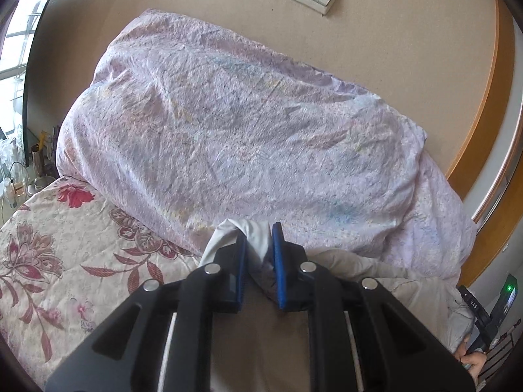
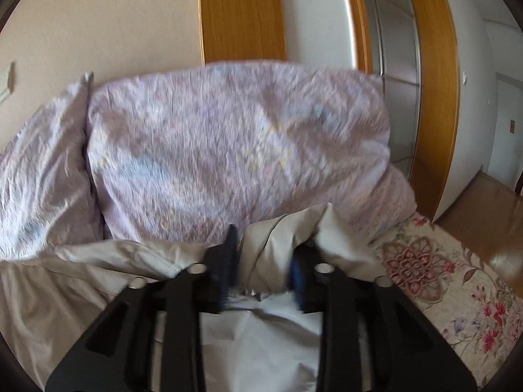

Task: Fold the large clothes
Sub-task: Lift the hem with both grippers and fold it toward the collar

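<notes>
A pale grey garment (image 1: 359, 268) lies bunched on the bed in front of both grippers. In the left wrist view my left gripper (image 1: 260, 238) is shut on a fold of this garment, which sticks up between the blue pads (image 1: 278, 261). In the blurred right wrist view the same garment (image 2: 98, 277) spreads under and to the left of my right gripper (image 2: 269, 241). The right jaws stand apart, with a raised ridge of the cloth between them and draped over the right finger. The pads do not press on it.
A crumpled lilac duvet (image 1: 228, 130) (image 2: 228, 147) is heaped against the wall right behind the garment. The floral bedsheet (image 1: 49, 245) (image 2: 441, 277) shows on both sides. Bottles and clutter (image 1: 19, 170) stand beyond the bed's left edge. A wooden wardrobe (image 2: 434, 81) and floor lie right.
</notes>
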The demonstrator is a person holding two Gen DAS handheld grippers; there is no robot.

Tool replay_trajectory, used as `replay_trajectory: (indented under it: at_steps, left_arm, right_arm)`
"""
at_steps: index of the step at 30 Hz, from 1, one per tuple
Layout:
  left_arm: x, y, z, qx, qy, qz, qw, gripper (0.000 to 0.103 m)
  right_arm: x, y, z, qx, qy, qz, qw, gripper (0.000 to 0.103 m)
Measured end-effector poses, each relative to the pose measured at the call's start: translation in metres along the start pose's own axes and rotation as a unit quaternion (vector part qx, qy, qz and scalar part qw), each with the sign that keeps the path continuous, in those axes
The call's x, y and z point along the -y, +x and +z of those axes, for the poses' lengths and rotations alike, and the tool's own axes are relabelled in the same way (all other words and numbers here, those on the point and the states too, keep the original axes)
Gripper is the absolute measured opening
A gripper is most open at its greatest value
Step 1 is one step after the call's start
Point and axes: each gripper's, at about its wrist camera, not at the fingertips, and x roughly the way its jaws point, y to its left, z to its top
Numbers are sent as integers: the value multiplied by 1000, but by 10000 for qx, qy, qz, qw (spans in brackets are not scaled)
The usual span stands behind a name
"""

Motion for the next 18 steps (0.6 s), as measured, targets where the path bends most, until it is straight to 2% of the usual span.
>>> replay_trajectory:
  at_steps: [1, 2, 3, 4, 5, 6, 8, 13, 15, 18]
  left_arm:
    - [0, 5, -2, -40, -40, -11, 10000, 21]
    - [-1, 6, -2, -27, -93, -9, 10000, 27]
    - [-2, 3, -3, 30, -116, -61, 9999, 46]
    - [-2, -3, -2, 147, -97, -48, 9998, 75]
    - [-1, -15, -1, 390, -39, 65, 9992, 84]
    - [1, -24, 0, 552, 31, 83, 9984, 88]
    - [9, -41, -2, 609, 246, 96, 9978, 89]
    - [45, -62, -37, 327, 1009, 351, 9937, 94]
    - [63, -57, -57, 152, 1445, 484, 9882, 94]
    - [89, -40, -77, 61, 2136, 818, 9735, 94]
  right_arm:
    - [0, -4, 1, 109, 17, 41, 9999, 78]
    - [1, -14, 2, 353, 15, 107, 9993, 84]
    - [3, -31, 3, 715, -27, 235, 9972, 87]
    - [2, -43, 4, 891, -94, 347, 9954, 89]
    - [1, -54, 5, 971, -201, 501, 9938, 89]
    - [-1, -65, 3, 912, -398, 730, 9924, 89]
    - [-12, -76, -2, 661, -816, 947, 9899, 89]
    - [-50, -67, -41, -276, -1872, 1163, 9750, 88]
    - [-62, -56, -54, -593, -2046, 1155, 9702, 88]
    - [-74, -39, -61, -887, -2096, 1058, 9680, 88]
